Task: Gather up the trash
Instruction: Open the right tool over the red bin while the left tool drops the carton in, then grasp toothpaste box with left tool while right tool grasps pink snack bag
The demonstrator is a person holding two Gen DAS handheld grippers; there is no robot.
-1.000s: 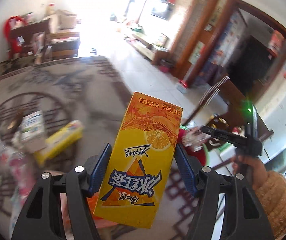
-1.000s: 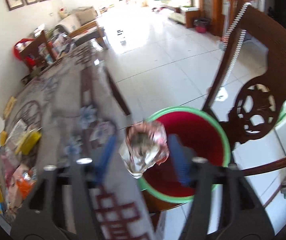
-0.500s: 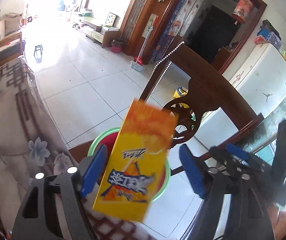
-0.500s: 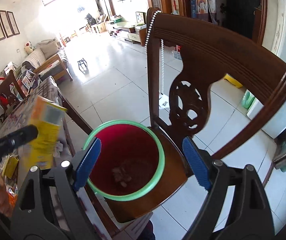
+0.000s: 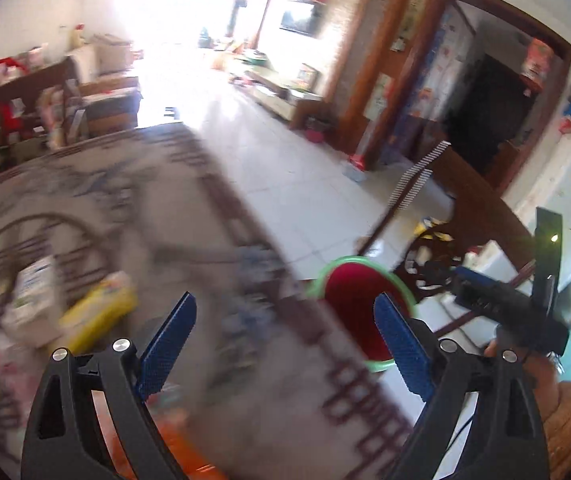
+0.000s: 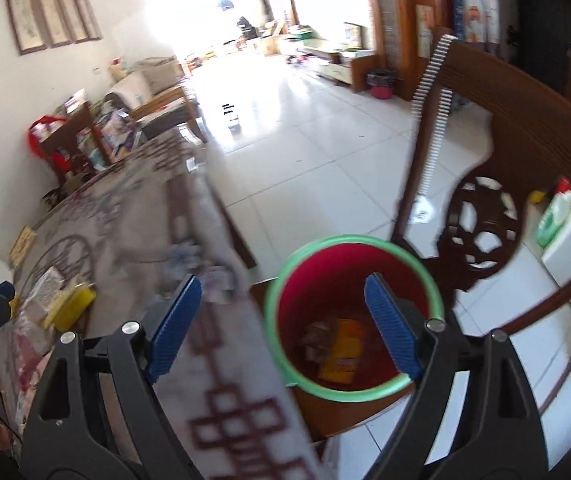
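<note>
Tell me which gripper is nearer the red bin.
Right. The right gripper hangs open by the red bin, one finger over its mouth; the left gripper, open and empty, sits back over the table.

The mouth of the red plastic bin with the green rim point(image 6: 352, 316) is left wide open from above, nothing across it. It's hemmed in though: the carved dark wooden chair back point(image 6: 481, 236) right behind it, the cloth-covered worktop point(image 6: 221, 360) edge tight on the other side. Blurry trash is piled on the worktop's far left point(image 5: 85, 312).
</note>
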